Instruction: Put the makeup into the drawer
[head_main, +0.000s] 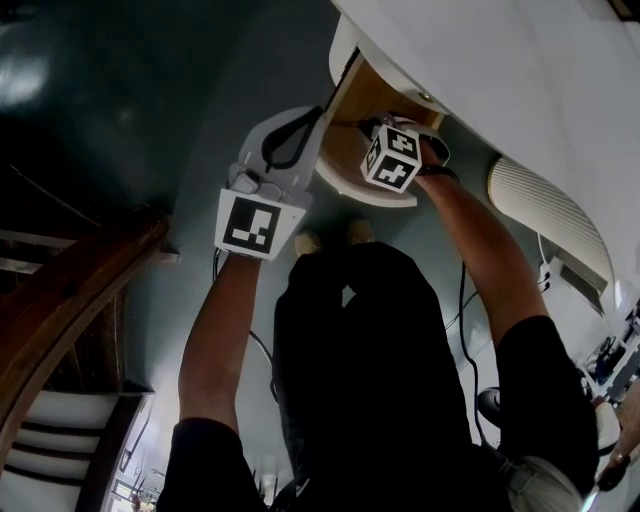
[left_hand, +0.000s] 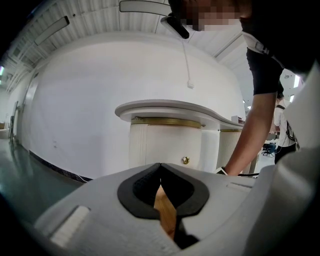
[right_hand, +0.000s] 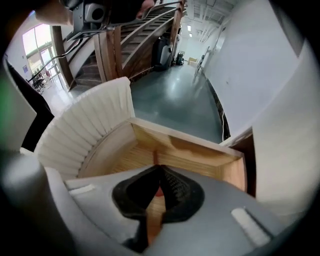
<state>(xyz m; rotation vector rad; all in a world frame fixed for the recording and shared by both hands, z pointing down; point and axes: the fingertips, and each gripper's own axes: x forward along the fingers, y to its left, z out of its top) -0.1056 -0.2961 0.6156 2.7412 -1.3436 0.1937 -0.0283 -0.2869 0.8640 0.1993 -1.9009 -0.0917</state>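
Right tool (right_hand: 160, 168), pressed together, is low inside the open drawer (right_hand: 200, 152), its wooden walls close around. Left tool (left_hand: 160, 166), likewise pressed together, is left of it, facing the desk (left_hand: 170, 107).

Both bare forearms (head_main: 222, 320) reach toward the top centre of the head view. The left hand-held gripper (left_hand: 160, 165) has its jaws pressed together, tips touching. The right hand-held gripper (right_hand: 159, 167) is likewise closed.

Glossy teal floor (right_hand: 185, 95), white wall (left_hand: 90, 100), wooden staircase (right_hand: 131, 42).
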